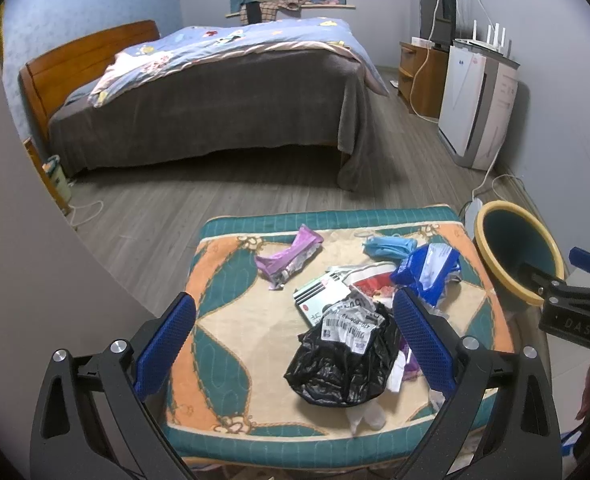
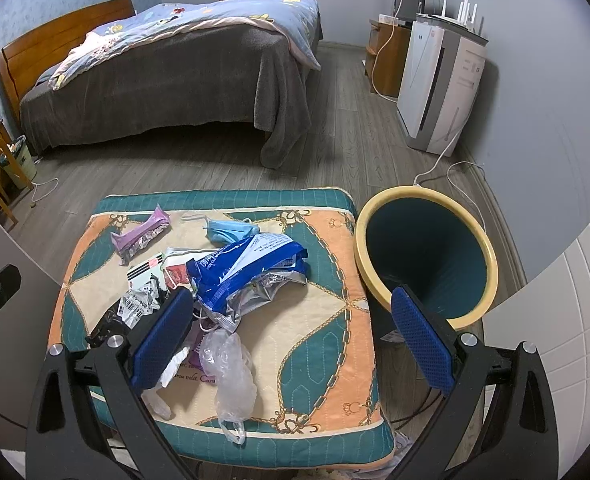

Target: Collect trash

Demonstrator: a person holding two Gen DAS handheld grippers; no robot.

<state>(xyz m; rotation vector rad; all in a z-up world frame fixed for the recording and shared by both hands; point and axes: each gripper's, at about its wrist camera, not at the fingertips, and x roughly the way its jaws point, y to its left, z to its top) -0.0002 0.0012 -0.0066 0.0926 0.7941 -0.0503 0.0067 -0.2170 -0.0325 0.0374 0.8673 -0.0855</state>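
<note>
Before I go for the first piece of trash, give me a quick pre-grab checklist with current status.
1. Left gripper jaws open, nothing held: ok.
2. Right gripper jaws open, nothing held: ok.
3. Black bag lies between the left jaws: ok.
4. Bin mouth open beside the cushion: ok.
5. Bin fill level: cannot tell.
6. Blue wrapper overlaps other trash; clean single grab: not ok.

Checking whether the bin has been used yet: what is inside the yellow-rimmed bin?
The bin shows only its bare teal inner wall; no trash visible inside. Its bottom is hidden behind the near rim and the right gripper.
</note>
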